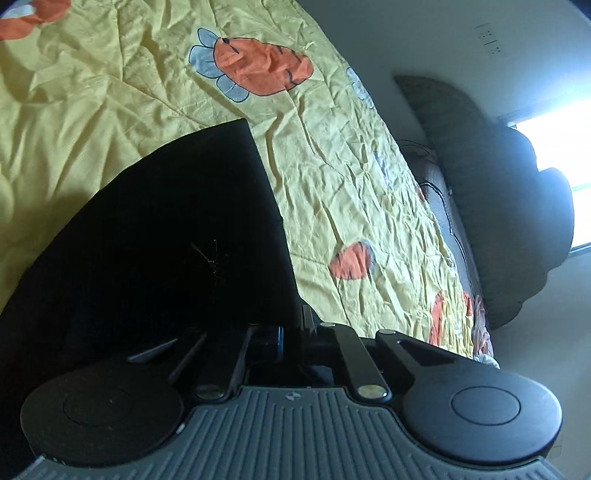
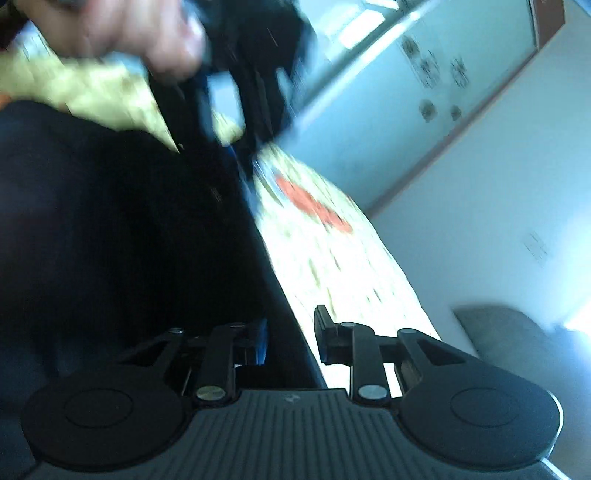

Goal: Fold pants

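The black pants [image 1: 159, 236] lie on a yellow bedspread with orange carrot prints [image 1: 332, 177]. My left gripper [image 1: 291, 328] has its jaws close together on the right edge of the pants. In the blurred right wrist view the pants [image 2: 110, 229] fill the left side. My right gripper [image 2: 290, 332] has its jaws apart, with the pants' edge running between them. The other gripper [image 2: 221, 92] and the hand holding it [image 2: 122, 29] show at the top, at the far end of the pants.
A dark grey headboard [image 1: 498, 192] stands at the bed's right end under a bright window [image 1: 565, 155]. White walls and a glass-fronted frame [image 2: 424, 92] lie beyond the bed [image 2: 332, 251]. A grey chair back [image 2: 517, 343] stands at lower right.
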Motion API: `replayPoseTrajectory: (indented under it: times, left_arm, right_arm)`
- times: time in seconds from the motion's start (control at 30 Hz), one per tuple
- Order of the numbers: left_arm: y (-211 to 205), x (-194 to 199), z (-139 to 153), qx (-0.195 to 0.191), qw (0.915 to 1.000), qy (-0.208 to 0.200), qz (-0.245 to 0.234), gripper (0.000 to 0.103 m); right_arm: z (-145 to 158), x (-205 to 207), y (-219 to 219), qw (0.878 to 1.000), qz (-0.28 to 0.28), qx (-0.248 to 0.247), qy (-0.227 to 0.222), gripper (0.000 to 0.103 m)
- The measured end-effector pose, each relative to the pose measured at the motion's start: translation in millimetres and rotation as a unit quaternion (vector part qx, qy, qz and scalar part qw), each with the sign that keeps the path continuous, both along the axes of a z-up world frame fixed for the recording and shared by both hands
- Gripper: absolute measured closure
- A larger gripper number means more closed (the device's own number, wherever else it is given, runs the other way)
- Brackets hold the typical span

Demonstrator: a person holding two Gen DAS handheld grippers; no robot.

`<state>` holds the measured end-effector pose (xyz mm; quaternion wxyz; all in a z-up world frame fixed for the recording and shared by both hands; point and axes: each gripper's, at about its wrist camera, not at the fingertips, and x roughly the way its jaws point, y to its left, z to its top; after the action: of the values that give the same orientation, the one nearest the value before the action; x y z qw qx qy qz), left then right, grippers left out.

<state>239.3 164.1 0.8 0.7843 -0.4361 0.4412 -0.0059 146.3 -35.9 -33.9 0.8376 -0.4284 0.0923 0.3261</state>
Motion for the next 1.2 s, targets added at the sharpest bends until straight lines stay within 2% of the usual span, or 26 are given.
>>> replayPoseTrajectory:
  times: [0.13,0.17,0.2,0.23,0.43,0.53,0.67,0.9,1.07,1.2]
  left_arm:
    - [-3.1,-13.9,1.6,0.011,0.9998,-0.013,-0.002,0.096]
    - [-2.6,-15.6,0.6,0.013,0.9998,-0.016,-0.002,0.096]
    - [-2.5,-18.1,-0.5,0.013,0.9998,-0.015,-0.001,0.096]
    - [-2.1,-21.6,-1.2,0.009,0.9999,-0.015,0.000,0.096]
    - [0.1,-53.5,8.8,0.019,0.9987,-0.045,-0.013,0.097]
    - [1.6,-74.2,13.9,0.019,0.9979,-0.059,-0.020,0.097]
    - [4.0,-97.0,15.5,0.021,0.9974,-0.064,-0.027,0.097]
    - [7.1,-121.6,12.4,0.016,0.9971,-0.065,-0.035,0.097]
    - [2.1,-134.5,17.2,0.045,0.9947,-0.077,-0.051,0.097]
    - [0.6,-146.9,17.5,0.080,0.9913,-0.075,-0.073,0.097]
  right_arm:
    - [-10.7,21.1,-20.7,0.998,-0.064,-0.021,0.001,0.079]
    - [-11.4,26.6,-27.1,0.997,-0.079,-0.018,0.011,0.082]
    - [-10.6,29.6,-32.6,0.996,-0.088,-0.011,0.020,0.093]
    - [-9.8,29.2,-35.3,0.995,-0.092,-0.009,0.027,0.095]
    - [4.0,-13.1,-30.5,0.997,-0.075,-0.016,0.008,0.097]
    - [13.3,-31.8,-29.9,0.997,-0.073,-0.003,0.008,0.097]
    - [14.9,-57.1,-36.4,0.998,-0.069,0.002,0.006,0.097]
    - [14.4,-73.2,-30.7,0.997,-0.071,0.000,0.014,0.097]
    - [13.1,-77.2,-34.1,0.997,-0.070,0.006,0.025,0.097]
    - [9.4,-91.5,-31.7,0.998,-0.051,-0.014,0.017,0.097]
